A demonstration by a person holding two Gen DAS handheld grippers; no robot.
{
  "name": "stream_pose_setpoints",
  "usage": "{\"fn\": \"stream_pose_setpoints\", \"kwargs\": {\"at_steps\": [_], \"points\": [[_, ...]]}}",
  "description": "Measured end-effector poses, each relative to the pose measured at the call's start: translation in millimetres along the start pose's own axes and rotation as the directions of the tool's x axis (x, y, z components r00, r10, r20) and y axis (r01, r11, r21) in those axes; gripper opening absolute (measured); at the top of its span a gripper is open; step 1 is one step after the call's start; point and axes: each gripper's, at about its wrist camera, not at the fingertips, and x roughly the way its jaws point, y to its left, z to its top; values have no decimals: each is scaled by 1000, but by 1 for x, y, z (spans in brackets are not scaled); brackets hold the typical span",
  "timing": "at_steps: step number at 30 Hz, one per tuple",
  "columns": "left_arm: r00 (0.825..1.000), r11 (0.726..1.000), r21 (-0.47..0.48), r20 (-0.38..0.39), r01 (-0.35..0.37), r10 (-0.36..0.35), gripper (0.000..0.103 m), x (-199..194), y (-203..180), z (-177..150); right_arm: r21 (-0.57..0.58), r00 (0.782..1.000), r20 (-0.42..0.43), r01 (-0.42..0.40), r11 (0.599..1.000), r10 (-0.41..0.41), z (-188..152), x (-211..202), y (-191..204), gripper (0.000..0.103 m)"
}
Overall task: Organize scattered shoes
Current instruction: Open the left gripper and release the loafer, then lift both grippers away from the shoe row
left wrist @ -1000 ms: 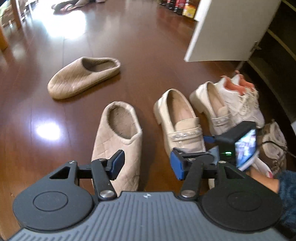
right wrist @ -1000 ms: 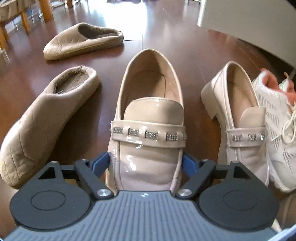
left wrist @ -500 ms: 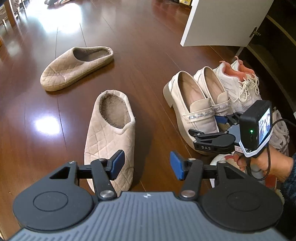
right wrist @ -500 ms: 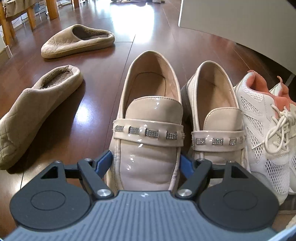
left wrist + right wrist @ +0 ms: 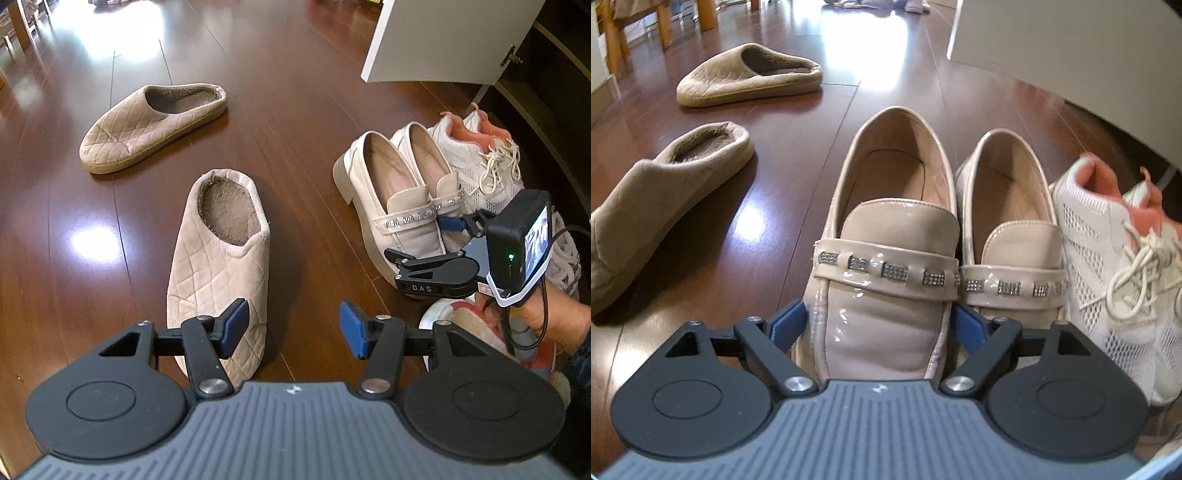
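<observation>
Right gripper (image 5: 875, 325): jaws opening, toe of the left loafer (image 5: 886, 266) between the pads, loafer on the wood floor (image 5: 798, 206), touching its mate (image 5: 1008, 236); white sneaker (image 5: 1108, 266) just beside. Left gripper (image 5: 293, 326): part open, empty, over the near quilted slipper (image 5: 218, 258). Second slipper (image 5: 151, 125) farther out, well apart. White cabinet door (image 5: 443, 37) beyond.

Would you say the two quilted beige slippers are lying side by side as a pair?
No, the nearer slipper lies apart from the farther slipper, with bare wooden floor between them, pointing in different directions.
</observation>
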Motion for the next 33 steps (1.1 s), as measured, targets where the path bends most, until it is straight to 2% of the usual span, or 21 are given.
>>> {"fn": "stream_pose_setpoints", "kwargs": {"at_steps": [3,5,8,10,13,14,17,21,26,29,33], "points": [[999,998,50,-6,-40,40,58,-7,-9,1,-13,1000,7,12,1000,-12,2,-26,-1,91],[998,993,94,-2,-68,69,58,-16,-19,5,25,1000,8,7,1000,-7,4,-49,-12,91],[997,987,144,2,-77,77,58,-49,-49,13,134,1000,-21,-9,991,12,13,-99,-53,92],[998,986,152,9,-66,66,59,-69,-67,15,222,1000,-21,-3,975,7,18,-155,-96,96],[996,982,176,58,-72,63,66,-104,-105,11,260,1000,4,20,966,-22,16,-236,-139,99],[994,979,188,83,-81,66,66,-115,-119,9,258,999,16,25,966,-30,14,-254,-146,100],[985,969,219,154,-115,82,67,-148,-168,-11,251,993,97,48,967,-74,-1,-349,-166,102],[979,978,183,191,-102,66,68,-174,-211,-30,289,978,184,41,957,-97,-29,-428,-170,102],[976,997,70,217,-40,24,68,-193,-246,-56,344,966,226,42,938,-127,-65,-470,-164,102],[966,998,14,252,-57,52,68,-203,-266,-77,380,964,222,51,924,-145,-89,-481,-160,102],[964,998,0,259,-58,56,68,-211,-282,-98,418,963,210,67,906,-168,-110,-491,-158,102]]}}
